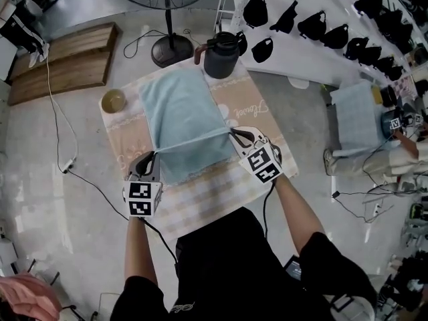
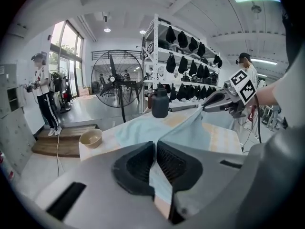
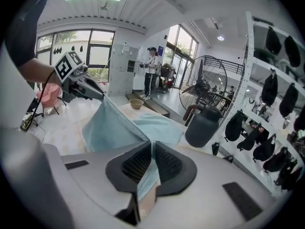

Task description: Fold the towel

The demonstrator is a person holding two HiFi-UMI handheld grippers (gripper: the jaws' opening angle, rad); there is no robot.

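Observation:
A light blue towel [image 1: 179,116] lies on a small table with a patterned cloth [image 1: 221,192]. Its near edge is lifted off the table and stretched between both grippers. My left gripper [image 1: 152,154] is shut on the near left corner, and the towel [image 2: 157,182] shows pinched between its pads. My right gripper [image 1: 233,133] is shut on the near right corner, with the towel [image 3: 148,173] clamped between its pads. The far part of the towel [image 2: 143,130] still rests flat on the table.
A dark jug [image 1: 221,54] stands at the table's far edge and a beige bowl [image 1: 114,101] at its far left corner. A floor fan [image 1: 167,19] stands behind. Shelves with black bags [image 1: 321,25] run along the right. A cable [image 1: 60,132] trails on the floor at the left.

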